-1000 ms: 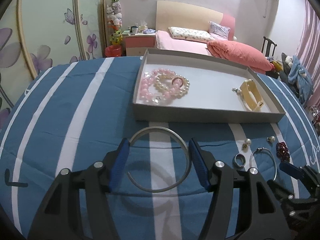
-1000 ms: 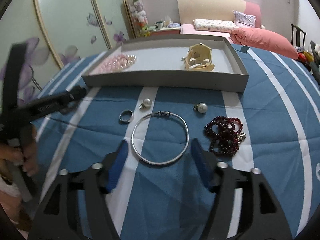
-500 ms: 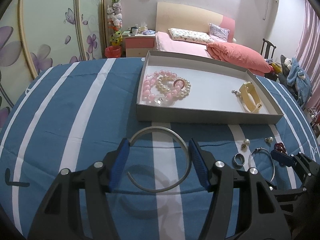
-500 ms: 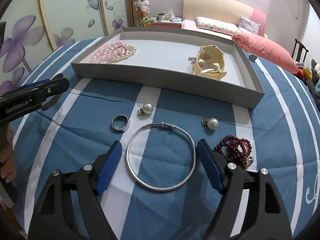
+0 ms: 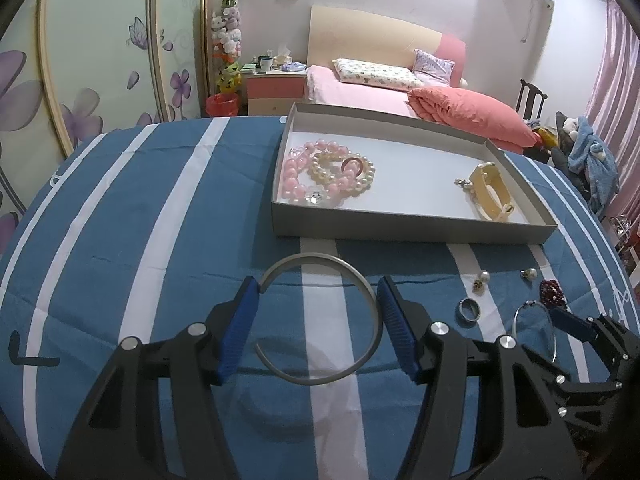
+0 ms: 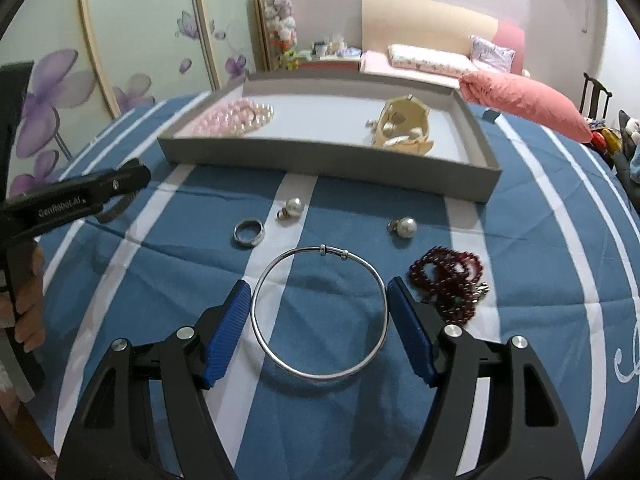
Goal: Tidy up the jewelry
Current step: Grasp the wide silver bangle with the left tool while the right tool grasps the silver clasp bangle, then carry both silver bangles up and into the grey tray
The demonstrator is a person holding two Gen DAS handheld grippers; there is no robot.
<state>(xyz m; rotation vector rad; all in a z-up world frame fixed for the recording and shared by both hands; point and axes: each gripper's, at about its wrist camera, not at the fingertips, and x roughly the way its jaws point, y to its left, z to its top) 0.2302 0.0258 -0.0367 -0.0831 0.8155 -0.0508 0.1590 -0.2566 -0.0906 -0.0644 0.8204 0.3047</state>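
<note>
My left gripper (image 5: 318,300) is shut on an open silver bangle (image 5: 366,292), held a little above the striped cloth, short of the grey tray (image 5: 400,230). The tray holds pink and cream bead bracelets (image 5: 328,172) and a cream bracelet (image 5: 490,190). My right gripper (image 6: 318,304) is open, its fingers on either side of a closed silver bangle (image 6: 320,372) that lies on the cloth. A silver ring (image 6: 249,233), two pearl earrings (image 6: 291,208) (image 6: 404,227) and a dark red bead bracelet (image 6: 450,284) lie around it.
The table carries a blue cloth with white stripes (image 5: 140,220). A bed with a pink quilt (image 5: 468,114) stands behind the tray, wardrobe doors (image 5: 100,52) to the left. The left gripper shows at the left of the right wrist view (image 6: 80,200).
My left gripper has drawn back a little from the tray with the open bangle. My right gripper has moved forward and lower, so the closed bangle now lies between its fingers.
</note>
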